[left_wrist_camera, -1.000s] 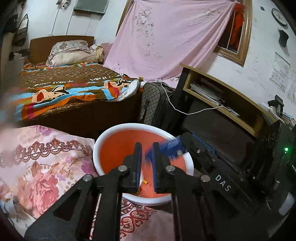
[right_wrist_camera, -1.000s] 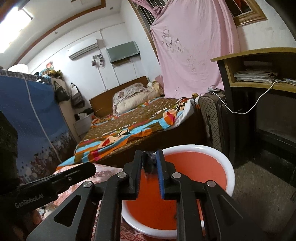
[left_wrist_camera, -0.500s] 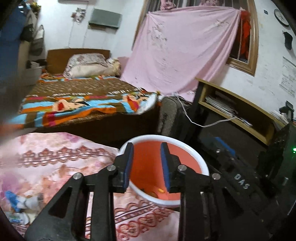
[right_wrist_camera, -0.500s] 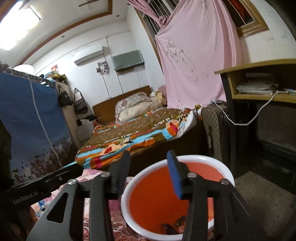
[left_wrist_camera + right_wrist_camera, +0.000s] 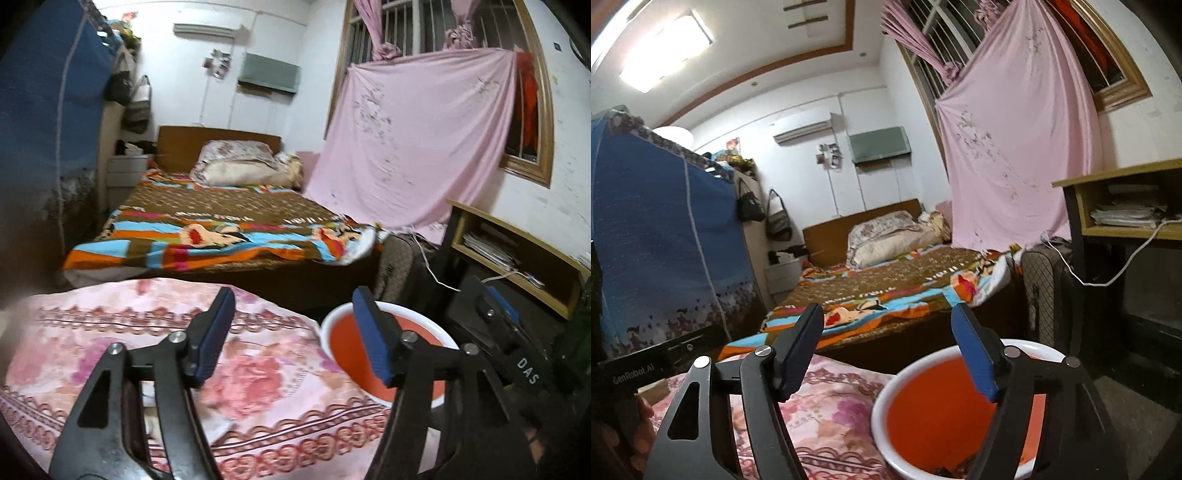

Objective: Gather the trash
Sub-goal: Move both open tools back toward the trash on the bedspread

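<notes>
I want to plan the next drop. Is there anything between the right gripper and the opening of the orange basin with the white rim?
Nothing visible does. The right gripper hangs open above the floral pink cloth and the orange basin with the white rim, whose mouth is uncovered, with only dark scraps at its bottom.

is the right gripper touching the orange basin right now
Apart. The right wrist view shows the right gripper wide open and empty, its fingertips raised above the orange basin rim, with the far bed visible between them.
</notes>
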